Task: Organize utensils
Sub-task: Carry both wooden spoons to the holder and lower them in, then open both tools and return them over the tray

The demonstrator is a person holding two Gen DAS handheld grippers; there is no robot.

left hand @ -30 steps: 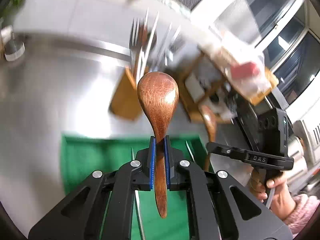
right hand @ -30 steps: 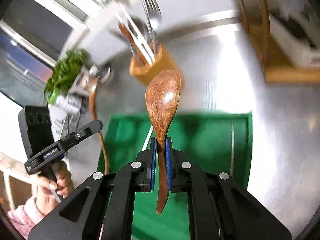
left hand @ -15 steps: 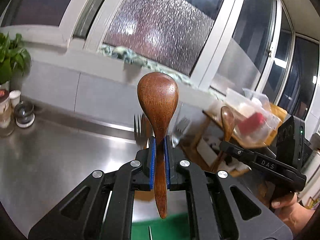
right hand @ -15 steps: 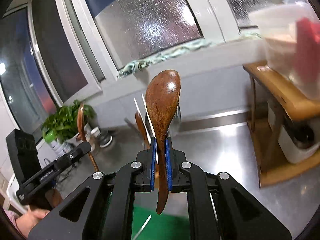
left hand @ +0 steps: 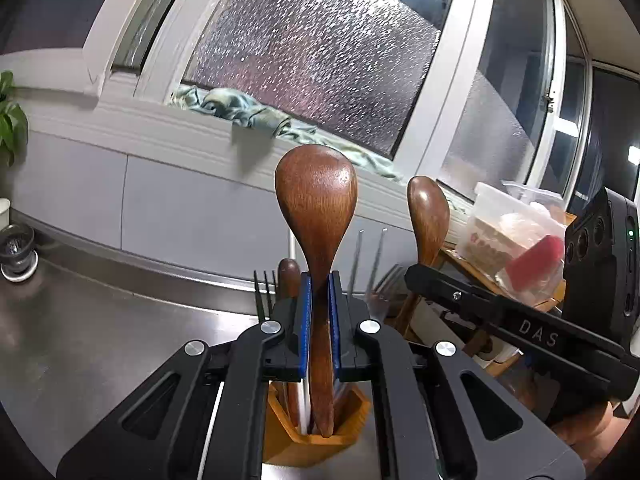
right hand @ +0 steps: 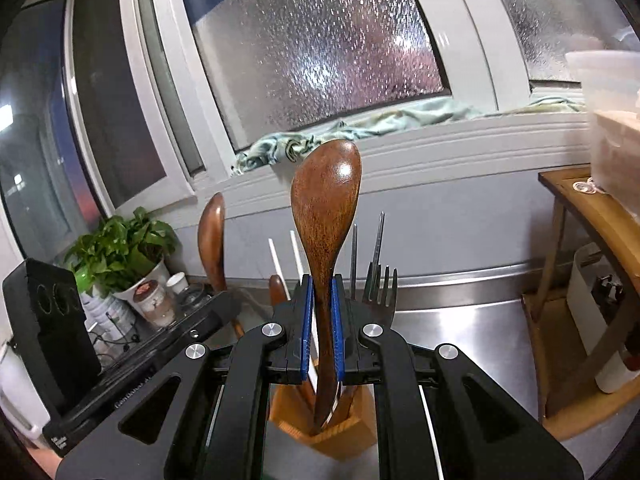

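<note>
steel counter point(left hand: 100, 328) under frosted window point(left hand: 320, 60); each hand-held gripper point(left hand: 319, 320) point(right hand: 320, 320) pinches a wooden spoon point(left hand: 316, 216) point(right hand: 326, 200).

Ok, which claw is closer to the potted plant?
Left. The left claw is on the side of the potted plant; the right claw is farther off, toward the wooden shelf.
</note>
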